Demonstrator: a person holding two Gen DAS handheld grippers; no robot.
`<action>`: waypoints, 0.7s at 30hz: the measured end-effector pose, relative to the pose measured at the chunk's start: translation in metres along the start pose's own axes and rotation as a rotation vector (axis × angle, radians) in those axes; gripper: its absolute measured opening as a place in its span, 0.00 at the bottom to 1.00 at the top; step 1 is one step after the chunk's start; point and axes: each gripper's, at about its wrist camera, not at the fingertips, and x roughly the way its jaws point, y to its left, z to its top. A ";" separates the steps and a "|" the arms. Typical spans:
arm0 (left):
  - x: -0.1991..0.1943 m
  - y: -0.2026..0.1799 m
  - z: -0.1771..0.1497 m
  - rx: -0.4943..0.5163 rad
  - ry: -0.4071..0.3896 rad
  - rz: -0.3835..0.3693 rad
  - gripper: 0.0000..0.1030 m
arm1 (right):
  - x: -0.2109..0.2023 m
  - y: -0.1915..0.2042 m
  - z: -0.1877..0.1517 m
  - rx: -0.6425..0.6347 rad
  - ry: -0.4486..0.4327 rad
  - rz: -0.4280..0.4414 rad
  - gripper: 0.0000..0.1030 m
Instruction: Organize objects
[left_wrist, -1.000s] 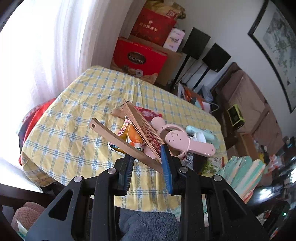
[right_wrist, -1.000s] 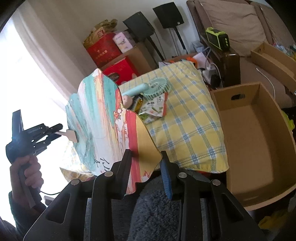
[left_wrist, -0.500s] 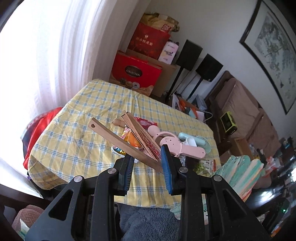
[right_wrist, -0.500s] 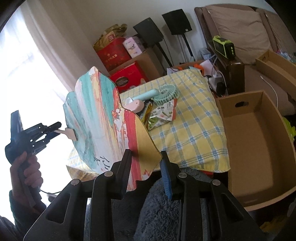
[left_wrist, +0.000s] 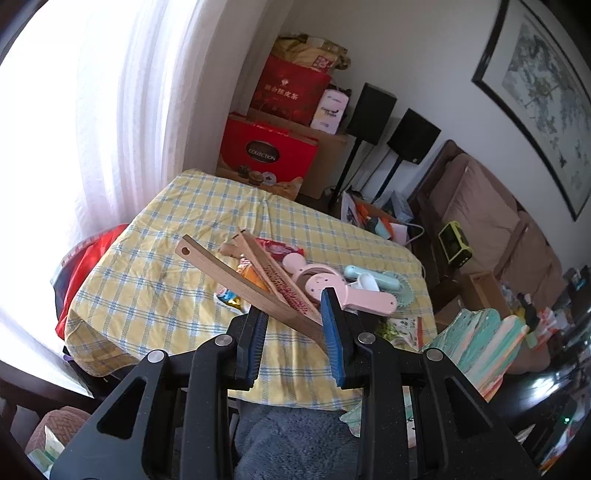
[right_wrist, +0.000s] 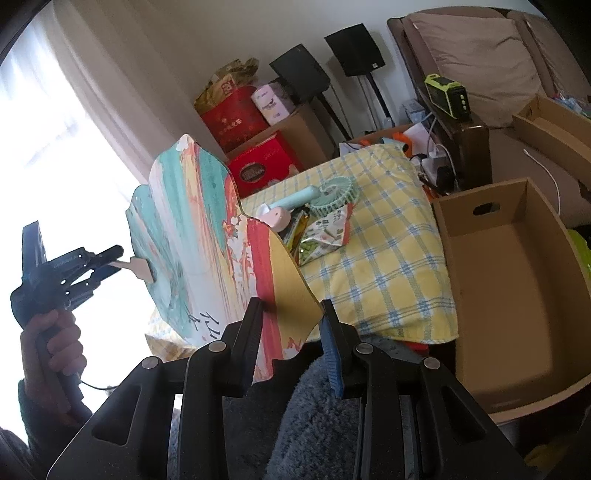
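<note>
Table (left_wrist: 155, 288) receded; fan (right_wrist: 207, 236) spans left claw (right_wrist: 110, 260), right claw (right_wrist: 290, 317).

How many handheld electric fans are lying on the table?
2: a pink handheld fan in the pile of objects, and a mint-green handheld fan beside it on the checked tablecloth. More may be hidden under the pile.

Left gripper (left_wrist: 293, 325) and right gripper (right_wrist: 290, 325) both raised, fingers part-closed, gripping
</note>
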 end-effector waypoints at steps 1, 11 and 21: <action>-0.001 -0.002 0.000 0.003 -0.003 -0.002 0.27 | -0.003 -0.002 0.000 0.002 -0.003 0.001 0.30; -0.014 -0.028 -0.001 0.031 -0.028 -0.002 0.27 | -0.021 -0.014 0.004 0.041 -0.028 0.016 0.30; -0.026 -0.034 0.004 0.032 -0.061 0.015 0.27 | -0.028 -0.009 0.005 0.043 -0.040 0.041 0.30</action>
